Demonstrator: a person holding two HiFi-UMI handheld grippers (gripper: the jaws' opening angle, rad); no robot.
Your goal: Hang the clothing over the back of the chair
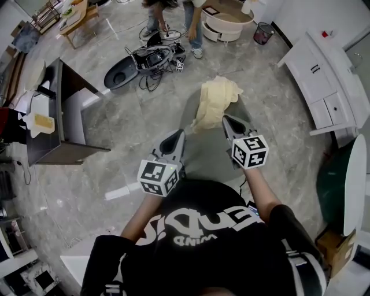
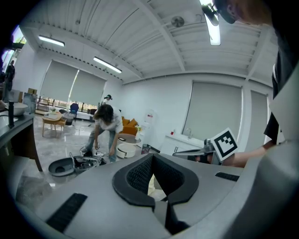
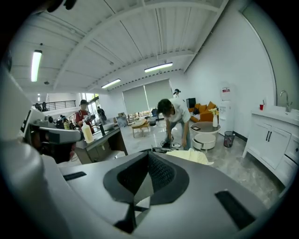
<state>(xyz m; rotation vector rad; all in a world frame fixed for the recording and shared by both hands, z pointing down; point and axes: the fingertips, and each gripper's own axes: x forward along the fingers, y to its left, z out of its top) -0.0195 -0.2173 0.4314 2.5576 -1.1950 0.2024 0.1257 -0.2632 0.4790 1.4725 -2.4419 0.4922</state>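
A cream-yellow garment (image 1: 213, 99) lies draped over the far end of a grey chair (image 1: 207, 147) straight ahead of me in the head view. My left gripper (image 1: 178, 134) hovers over the chair's left side, short of the cloth, its jaws together and nothing in them. My right gripper (image 1: 229, 119) is raised beside the garment's right edge, shut and empty. Past its closed jaws in the right gripper view (image 3: 148, 175), the garment (image 3: 194, 156) shows. In the left gripper view (image 2: 153, 179), a sliver of cream cloth sits beyond the jaws and the right gripper (image 2: 189, 151) is off to the right.
A dark desk (image 1: 58, 115) stands to the left. A black floor machine with cables (image 1: 144, 60) lies beyond the chair, where a person (image 1: 173, 17) bends over it. White cabinets (image 1: 324, 81) line the right wall; round white tables (image 1: 228, 23) and a bin (image 1: 263, 33) sit far back.
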